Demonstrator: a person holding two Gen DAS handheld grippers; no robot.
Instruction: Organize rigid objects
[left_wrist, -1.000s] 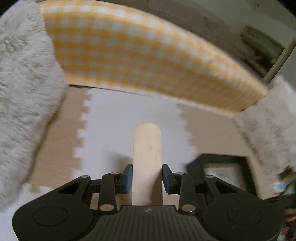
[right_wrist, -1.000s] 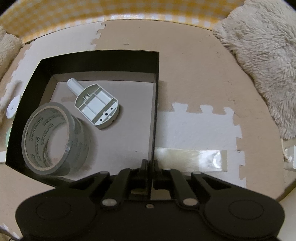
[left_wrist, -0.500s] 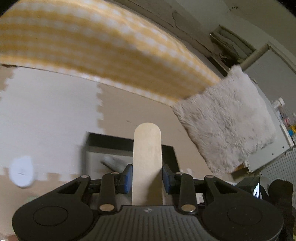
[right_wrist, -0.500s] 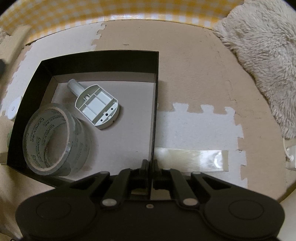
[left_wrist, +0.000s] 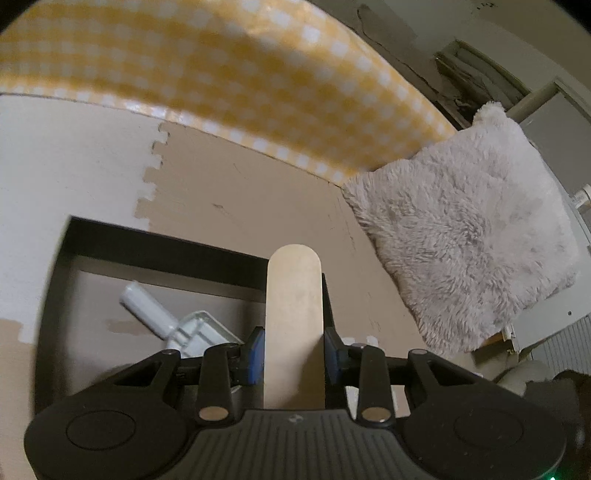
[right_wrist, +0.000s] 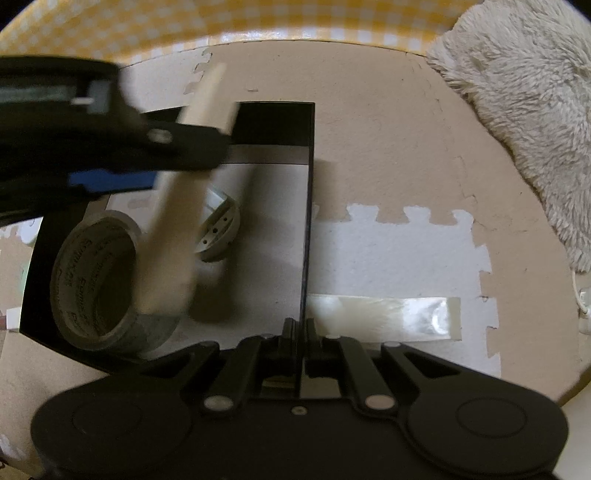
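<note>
We see the left tool (left_wrist: 293, 356) closed on a flat wooden stick (left_wrist: 293, 314), its blue pads (left_wrist: 255, 354) pressing the stick's two long edges near mid-length, so that the rounded end projects forward over the black box (left_wrist: 166, 251). In the right wrist view the same stick (right_wrist: 166, 254) appears blurred, slanting above the box interior, with the left tool (right_wrist: 147, 155) gripping it near the far wall. The right tool (right_wrist: 299, 328) is fully closed on the thin right-hand wall of the box (right_wrist: 308, 206), which we judge serves to steady the box on the foam floor mat (right_wrist: 388, 147). Inside the box lie a roll of clear tape (right_wrist: 96, 280) and a white plastic part with a short handle (left_wrist: 166, 321). A strip of clear tape (right_wrist: 384, 314) lies on the mat just outside the box, and a fluffy cushion (left_wrist: 461, 229) sits well apart. We judge the stick to be light, stiff and fairly smooth: an edge grip near the middle keeps it from pivoting, though too hard a squeeze might bow or snap so thin a piece. It is not yet set down; we judge that it should be lowered flat onto the free floor of the box, between the tape roll and the right wall.
</note>
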